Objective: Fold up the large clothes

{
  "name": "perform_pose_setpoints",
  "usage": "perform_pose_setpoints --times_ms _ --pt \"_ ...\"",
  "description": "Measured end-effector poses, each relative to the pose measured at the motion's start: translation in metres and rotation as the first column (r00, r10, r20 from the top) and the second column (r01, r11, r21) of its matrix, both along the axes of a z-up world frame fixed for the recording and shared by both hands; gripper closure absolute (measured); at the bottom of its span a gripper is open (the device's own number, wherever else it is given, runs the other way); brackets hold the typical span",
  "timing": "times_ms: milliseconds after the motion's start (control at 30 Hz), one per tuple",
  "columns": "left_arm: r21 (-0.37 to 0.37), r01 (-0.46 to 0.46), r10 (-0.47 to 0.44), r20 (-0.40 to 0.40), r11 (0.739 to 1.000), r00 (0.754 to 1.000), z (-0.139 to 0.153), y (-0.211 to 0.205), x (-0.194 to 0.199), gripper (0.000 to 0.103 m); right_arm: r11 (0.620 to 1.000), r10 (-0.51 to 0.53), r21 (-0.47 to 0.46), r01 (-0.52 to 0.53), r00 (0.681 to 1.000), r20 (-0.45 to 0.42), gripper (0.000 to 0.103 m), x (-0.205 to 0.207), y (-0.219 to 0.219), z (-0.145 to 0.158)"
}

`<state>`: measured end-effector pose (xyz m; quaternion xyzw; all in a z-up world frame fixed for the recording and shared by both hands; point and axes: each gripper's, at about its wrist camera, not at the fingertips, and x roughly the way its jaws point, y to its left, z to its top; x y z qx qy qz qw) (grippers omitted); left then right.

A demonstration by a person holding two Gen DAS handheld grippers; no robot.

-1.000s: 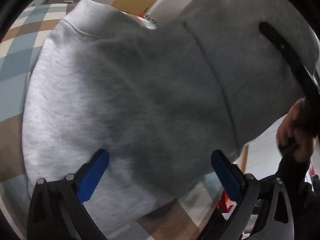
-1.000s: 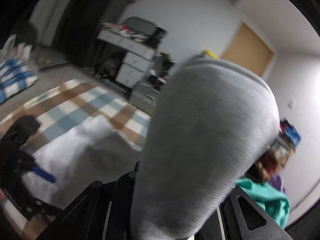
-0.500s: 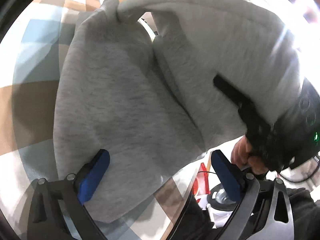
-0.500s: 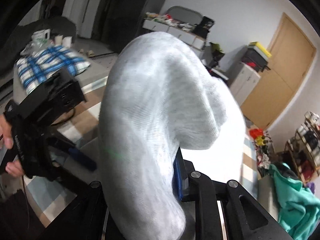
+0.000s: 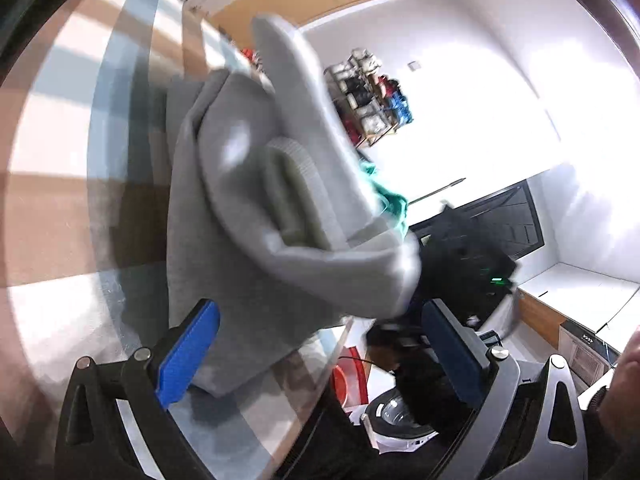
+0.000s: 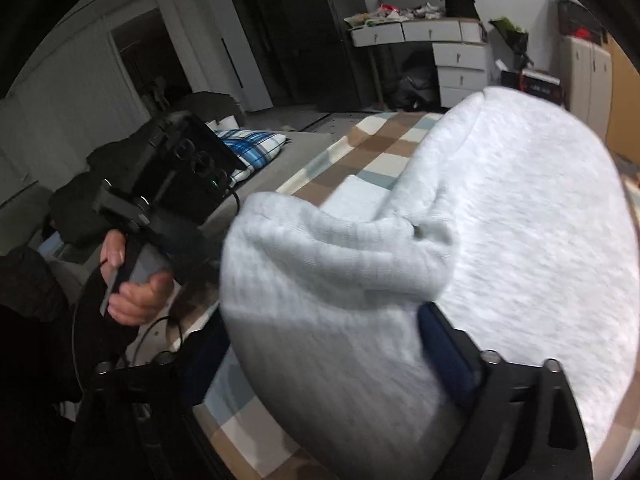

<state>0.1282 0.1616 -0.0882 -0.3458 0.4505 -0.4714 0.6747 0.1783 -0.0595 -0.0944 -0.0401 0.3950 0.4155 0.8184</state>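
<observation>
Opening its jaws, the right hand-held gripper (image 6: 320, 360) releases the grey sweatshirt (image 6: 500, 248), whose ribbed cuff lies between them on the checked tabletop (image 6: 360, 148). Left hand-held gripper (image 5: 320, 352) stands released nearby. Best withdraw without dragging cloth, then smooth the fold.

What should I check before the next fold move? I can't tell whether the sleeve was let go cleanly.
1. Right gripper jaws opening, ribbed cuff between them: ok.
2. Cuff fully free of the blue pads: cannot tell; cloth drapes against them.
3. Left gripper jaws wide apart, gripping nothing: ok.
4. Grey sweatshirt lying flat: not ok; the sleeve is bunched over the body.
5. Sweatshirt resting on the checked cover: ok.
6. Edges aligned: cannot tell; the pictures are blurred.
</observation>
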Motion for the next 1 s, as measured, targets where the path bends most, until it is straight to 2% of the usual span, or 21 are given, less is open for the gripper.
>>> perform_pose_setpoints --times_ms 67,100,167,233,267,300,333,367,400,433,500,567,633,767,800,833,867,900,933,967,1000 --pt "0.007 -0.01 0.009 0.051 1.0 0.999 0.025 0.002 -0.005 0.004 0.998 0.002 0.063 0.0 1.0 -0.025 0.0 0.002 -0.002 -0.001" --pt "0.013 -0.009 0.008 0.069 1.0 0.998 0.035 0.018 0.01 0.004 0.996 0.006 0.087 -0.003 0.999 -0.039 0.0 0.003 -0.003 -0.003" --pt "0.035 0.017 -0.022 0.125 0.999 0.992 0.064 0.006 0.013 0.004 0.993 0.014 0.115 -0.006 0.998 -0.064 0.0 0.006 -0.005 -0.006" --pt "0.096 0.057 -0.072 0.17 0.994 0.983 0.096 -0.017 0.023 0.004 0.99 0.011 0.143 -0.003 0.998 -0.057 0.0 0.001 -0.003 -0.004" --pt "0.124 0.074 -0.096 0.183 0.99 0.979 0.107 -0.027 0.03 0.004 0.987 0.019 0.157 -0.01 0.998 -0.058 0.0 -0.001 -0.004 -0.003" --pt "0.148 0.086 -0.113 0.186 0.985 0.976 0.106 -0.046 0.03 0.004 0.984 0.029 0.175 -0.018 0.998 -0.06 0.0 -0.004 -0.004 -0.002" --pt "0.194 0.12 -0.154 0.168 0.974 0.974 0.113 -0.065 0.04 0.004 0.981 0.034 0.193 -0.022 0.997 -0.062 0.0 -0.006 -0.005 -0.001" --pt "0.217 0.141 -0.176 0.151 0.966 0.973 0.097 -0.077 0.044 0.004 0.977 0.044 0.212 -0.03 0.997 -0.064 0.0 -0.009 -0.006 0.0" --pt "0.241 0.172 -0.207 0.129 0.955 0.97 0.095 -0.088 0.052 0.004 0.973 0.054 0.228 -0.039 0.997 -0.063 0.0 -0.013 -0.008 0.001" --pt "0.293 0.207 -0.241 0.087 0.934 0.966 0.091 -0.107 0.064 0.004 0.97 0.054 0.238 -0.038 0.997 -0.063 0.0 -0.014 -0.01 0.0" --pt "0.364 0.239 -0.264 0.022 0.9 0.964 0.084 -0.115 0.079 0.004 0.957 0.057 0.288 -0.03 0.995 -0.086 0.001 -0.016 -0.016 -0.002" --pt "0.423 0.274 -0.279 -0.053 0.864 0.959 0.073 -0.133 0.081 0.004 0.919 0.048 0.395 0.006 0.991 -0.128 0.005 -0.02 -0.039 -0.004" --pt "0.46 0.306 -0.297 -0.095 0.833 0.95 0.063 -0.143 0.079 0.004 0.855 0.051 0.517 0.039 0.986 -0.159 0.005 -0.025 -0.069 -0.003" --pt "0.558 0.3 -0.303 -0.09 0.774 0.949 0.053 -0.157 0.055 0.004 0.692 -0.006 0.701 0.175 0.971 -0.238 0.0 -0.034 -0.141 -0.011" --pt "0.613 0.276 -0.295 -0.073 0.741 0.953 0.049 -0.161 0.052 0.005 0.663 -0.026 0.723 0.196 0.97 -0.24 0.0 -0.036 -0.154 -0.013" --pt "0.656 0.245 -0.28 -0.053 0.714 0.958 0.045 -0.162 0.05 0.01 0.648 -0.051 0.731 0.215 0.97 -0.24 0.0 -0.036 -0.164 -0.014" --pt "0.697 0.216 -0.272 -0.031 0.683 0.962 0.043 -0.161 0.046 0.019 0.655 -0.097 0.715 0.244 0.966 -0.241 0.0 -0.036 -0.172 -0.015" --pt "0.736 0.175 -0.249 -0.009 0.654 0.968 0.039 -0.158 0.046 0.049 0.673 -0.129 0.691 0.265 0.961 -0.243 0.0 -0.033 -0.173 -0.014" --pt "0.745 0.146 -0.217 -0.002 0.651 0.976 0.037 -0.153 0.047 0.064 0.692 -0.15 0.667 0.278 0.958 -0.244 0.0 -0.031 -0.172 -0.013" --pt "0.718 0.131 -0.179 -0.009 0.683 0.984 0.035 -0.144 0.047 0.066 0.708 -0.163 0.646 0.285 0.956 -0.244 0.0 -0.029 -0.169 -0.013" --pt "0.681 0.119 -0.154 -0.01 0.723 0.988 0.034 -0.137 0.045 0.075 0.724 -0.181 0.621 0.298 0.952 -0.246 0.0 -0.026 -0.165 -0.014"
